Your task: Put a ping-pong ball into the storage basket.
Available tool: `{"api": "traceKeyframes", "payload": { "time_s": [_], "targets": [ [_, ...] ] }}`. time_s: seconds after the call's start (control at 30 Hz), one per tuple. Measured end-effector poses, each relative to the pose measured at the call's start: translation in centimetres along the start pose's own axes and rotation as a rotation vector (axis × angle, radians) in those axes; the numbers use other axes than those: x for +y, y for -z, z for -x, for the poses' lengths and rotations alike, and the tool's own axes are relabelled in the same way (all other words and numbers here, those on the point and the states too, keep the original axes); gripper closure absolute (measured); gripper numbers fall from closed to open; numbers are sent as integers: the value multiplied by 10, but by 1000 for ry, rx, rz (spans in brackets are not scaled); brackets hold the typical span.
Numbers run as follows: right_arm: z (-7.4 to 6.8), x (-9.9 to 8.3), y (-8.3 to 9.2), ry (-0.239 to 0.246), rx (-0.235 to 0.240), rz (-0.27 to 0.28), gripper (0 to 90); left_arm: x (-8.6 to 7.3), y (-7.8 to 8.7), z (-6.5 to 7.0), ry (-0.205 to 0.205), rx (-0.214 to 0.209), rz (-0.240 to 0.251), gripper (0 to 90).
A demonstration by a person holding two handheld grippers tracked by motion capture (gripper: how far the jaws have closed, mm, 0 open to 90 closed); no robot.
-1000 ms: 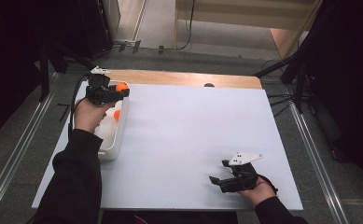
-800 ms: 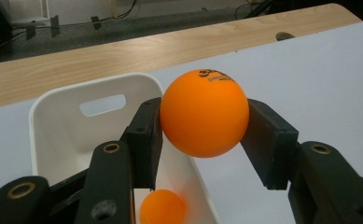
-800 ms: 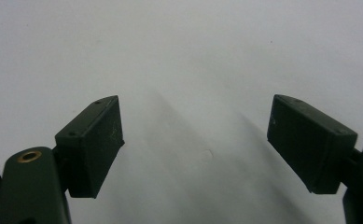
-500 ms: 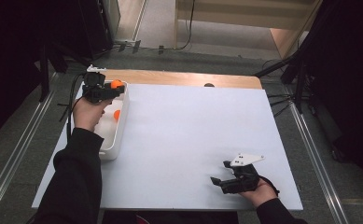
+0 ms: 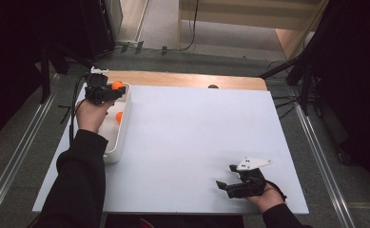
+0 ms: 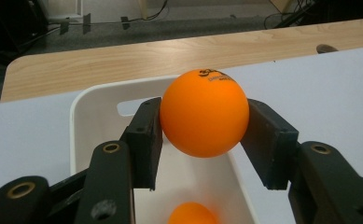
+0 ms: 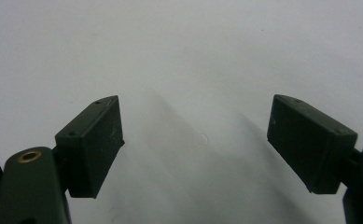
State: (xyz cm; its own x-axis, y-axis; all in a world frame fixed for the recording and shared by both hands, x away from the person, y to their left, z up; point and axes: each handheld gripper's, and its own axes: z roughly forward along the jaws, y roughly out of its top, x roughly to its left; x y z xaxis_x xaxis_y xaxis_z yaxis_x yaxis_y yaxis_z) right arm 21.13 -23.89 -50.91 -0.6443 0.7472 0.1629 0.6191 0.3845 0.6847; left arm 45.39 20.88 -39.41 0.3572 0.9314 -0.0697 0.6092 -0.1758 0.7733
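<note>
My left gripper point(image 5: 116, 91) is shut on an orange ball point(image 5: 117, 86) and holds it over the far end of a white bin point(image 5: 114, 151) at the table's left. In the left gripper view the ball point(image 6: 204, 113) is pinched between both black pads, with the bin's far wall point(image 6: 95, 100) behind it. A second orange ball point(image 5: 120, 117) lies inside the bin, and its top point(image 6: 191, 214) peeks up under the jaws. Near the front right edge, my right gripper point(image 5: 223, 184) rests low over the white tabletop. Its jaws point(image 7: 195, 135) stand open with nothing between them.
A white sheet point(image 5: 197, 133) covers the table, and a wooden strip point(image 5: 187, 80) with a dark hole point(image 5: 213, 86) shows at the far edge. Metal rails run along the floor on both sides. Dark stands and cables lie beyond the table.
The left gripper has drifted slightly to the left with the orange ball still in it. The right gripper has not moved.
</note>
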Motion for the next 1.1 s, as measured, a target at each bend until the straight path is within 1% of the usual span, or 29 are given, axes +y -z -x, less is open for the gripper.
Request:
{"api": "traceKeyframes", "payload": {
  "time_s": [0.1,0.13,0.23,0.33,0.4,0.47,0.57,0.73,0.83,0.87,0.93,0.97,1.03,1.1],
  "targets": [
    [0,0,0,2,-1,-1,168,-1,-3,0,-5,18,-11,505],
    [0,0,0,3,0,-2,168,-2,-5,0,0,16,-12,505],
    [-1,0,0,4,2,-3,168,-4,-8,-1,-6,20,-21,505],
    [-1,0,0,8,0,-5,168,-6,-11,-2,-9,37,-24,505],
    [-1,0,0,10,0,-2,168,-7,-14,-4,7,37,-31,505],
    [-1,0,0,8,0,-3,168,-8,-15,-4,9,39,-31,505],
    [-1,0,0,11,2,-1,168,-9,-17,-7,21,48,-46,504],
    [-1,1,0,11,1,-1,168,-10,-18,-8,18,56,-47,503],
    [-1,0,0,9,1,-2,168,-9,-17,-8,28,53,-44,502],
    [-1,0,0,9,1,-3,168,-9,-17,-8,29,52,-41,497],
    [-2,0,0,9,1,-3,168,-8,-15,-8,39,50,-33,425],
    [-2,0,0,9,1,-3,168,-7,-14,-8,42,47,-26,425],
    [-2,0,0,7,-1,-5,168,-7,-14,-8,49,34,-16,397],
    [-2,0,0,5,1,-6,168,-6,-13,-9,51,27,-22,372]
  ]
}}
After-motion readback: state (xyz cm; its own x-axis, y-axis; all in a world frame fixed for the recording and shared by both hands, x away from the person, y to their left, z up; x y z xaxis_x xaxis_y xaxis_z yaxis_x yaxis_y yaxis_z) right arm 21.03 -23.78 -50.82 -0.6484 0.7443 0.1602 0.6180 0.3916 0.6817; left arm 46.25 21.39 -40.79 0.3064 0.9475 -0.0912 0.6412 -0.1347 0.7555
